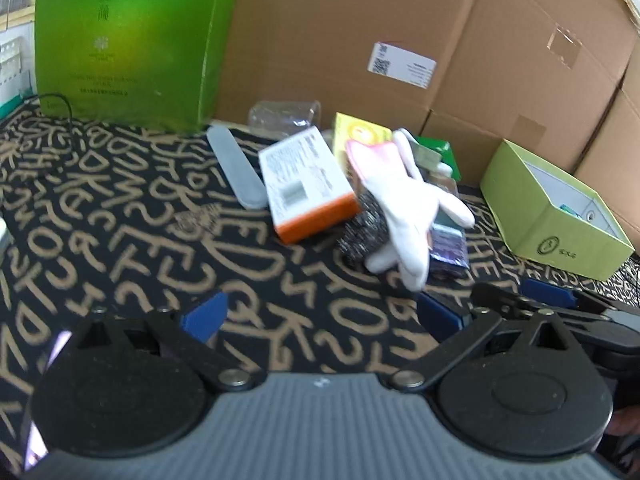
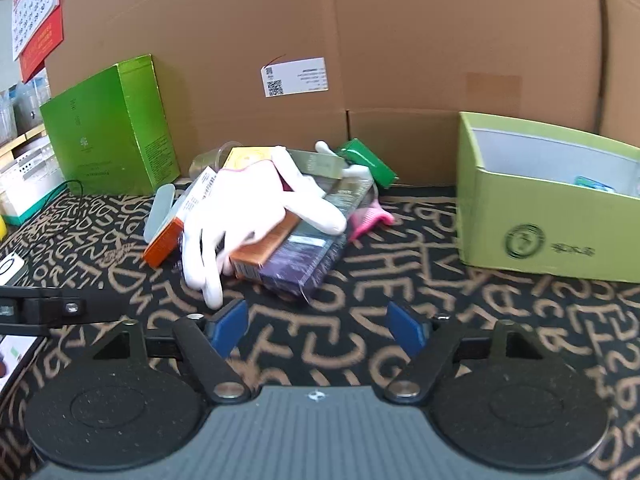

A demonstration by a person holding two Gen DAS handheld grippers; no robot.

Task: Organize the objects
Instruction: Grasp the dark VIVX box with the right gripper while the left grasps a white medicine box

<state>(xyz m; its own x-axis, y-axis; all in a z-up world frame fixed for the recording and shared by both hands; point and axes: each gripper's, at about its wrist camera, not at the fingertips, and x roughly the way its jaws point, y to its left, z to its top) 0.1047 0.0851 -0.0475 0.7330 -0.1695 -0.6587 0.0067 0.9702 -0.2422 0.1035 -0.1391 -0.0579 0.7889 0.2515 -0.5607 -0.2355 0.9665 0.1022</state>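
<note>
Item: white glove (image 2: 256, 200), draped on top of the pile of small boxes (image 2: 288, 248) mid-cloth, before the cardboard wall (image 2: 360, 40). We judge it light, limp and non-fragile; best pinched at the fingers dangling over the near edge. Left gripper (image 1: 320, 316) and right gripper (image 2: 316, 328): both wide, empty. Open light-green box (image 2: 540, 216) stands well right; bare patterned cloth (image 2: 400, 292) between gives us room.
</note>
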